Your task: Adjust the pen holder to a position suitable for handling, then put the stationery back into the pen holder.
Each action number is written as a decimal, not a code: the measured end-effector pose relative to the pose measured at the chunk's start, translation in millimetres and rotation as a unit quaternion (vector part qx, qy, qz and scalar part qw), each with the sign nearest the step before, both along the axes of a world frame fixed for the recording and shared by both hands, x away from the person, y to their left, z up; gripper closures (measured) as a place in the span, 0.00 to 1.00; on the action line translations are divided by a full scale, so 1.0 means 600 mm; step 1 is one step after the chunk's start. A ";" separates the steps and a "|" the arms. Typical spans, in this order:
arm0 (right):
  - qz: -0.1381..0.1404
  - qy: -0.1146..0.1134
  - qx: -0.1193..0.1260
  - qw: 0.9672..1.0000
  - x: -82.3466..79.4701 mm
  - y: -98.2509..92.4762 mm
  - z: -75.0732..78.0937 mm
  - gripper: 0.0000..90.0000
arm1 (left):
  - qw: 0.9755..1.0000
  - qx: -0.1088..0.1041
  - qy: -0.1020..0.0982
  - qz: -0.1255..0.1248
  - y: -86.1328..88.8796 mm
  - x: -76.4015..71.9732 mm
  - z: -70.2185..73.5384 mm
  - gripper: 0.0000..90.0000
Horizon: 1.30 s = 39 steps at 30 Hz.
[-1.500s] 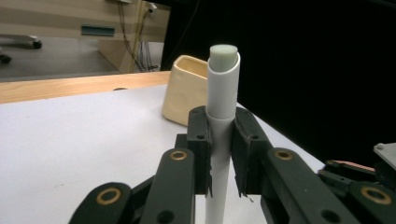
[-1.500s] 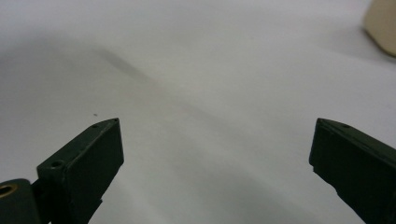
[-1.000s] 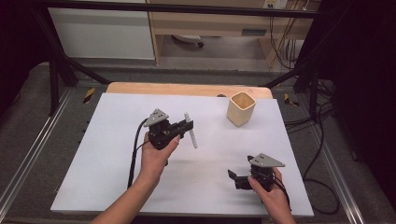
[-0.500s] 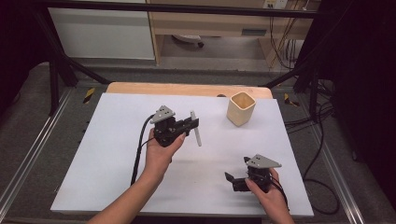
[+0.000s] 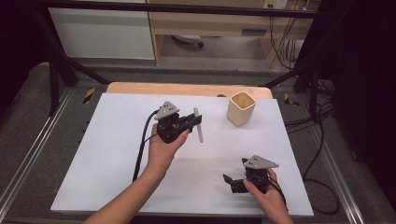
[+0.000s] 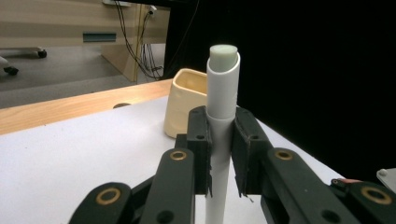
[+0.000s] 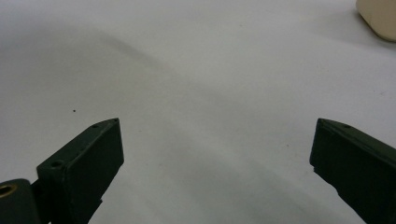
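My left gripper (image 5: 197, 122) is shut on a white pen-like tube (image 5: 199, 126) with a pale green end, held above the table's middle. In the left gripper view the tube (image 6: 222, 93) stands upright between the two black jaws, its green tip on top. A cream square cup (image 5: 241, 108) stands on the white sheet to the right of that gripper, and the cup (image 6: 184, 109) sits just behind the tube in the left gripper view. My right gripper (image 5: 233, 182) rests low near the front right edge, jaws spread wide with nothing between them (image 7: 215, 154).
The white sheet (image 5: 112, 140) covers a wooden table whose back edge (image 5: 140, 88) shows bare. A black cable (image 5: 142, 149) trails from the left gripper along the forearm. A corner of the cup (image 7: 379, 18) lies at the top right of the right gripper view.
The left hand has carried the tube a little to the right and farther back, toward the cup. The right hand has stayed where it was.
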State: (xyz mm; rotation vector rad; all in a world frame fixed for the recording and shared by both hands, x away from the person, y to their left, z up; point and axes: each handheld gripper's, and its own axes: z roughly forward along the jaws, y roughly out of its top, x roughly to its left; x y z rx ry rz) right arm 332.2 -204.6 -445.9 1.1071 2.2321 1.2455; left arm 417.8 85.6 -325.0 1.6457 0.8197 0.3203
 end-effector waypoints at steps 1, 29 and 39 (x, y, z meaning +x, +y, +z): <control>0.000 0.000 0.000 1.000 0.000 0.000 0.000 0.04 | 1.000 0.001 -0.001 0.001 0.000 0.001 0.001 0.87; 0.005 0.006 -0.003 1.000 -0.001 0.006 -0.001 0.03 | 1.000 0.019 -0.013 0.006 -0.009 0.017 0.013 0.87; 0.008 0.006 -0.004 1.000 -0.001 0.007 -0.001 0.03 | 0.999 0.024 -0.020 0.003 -0.021 0.022 0.027 0.87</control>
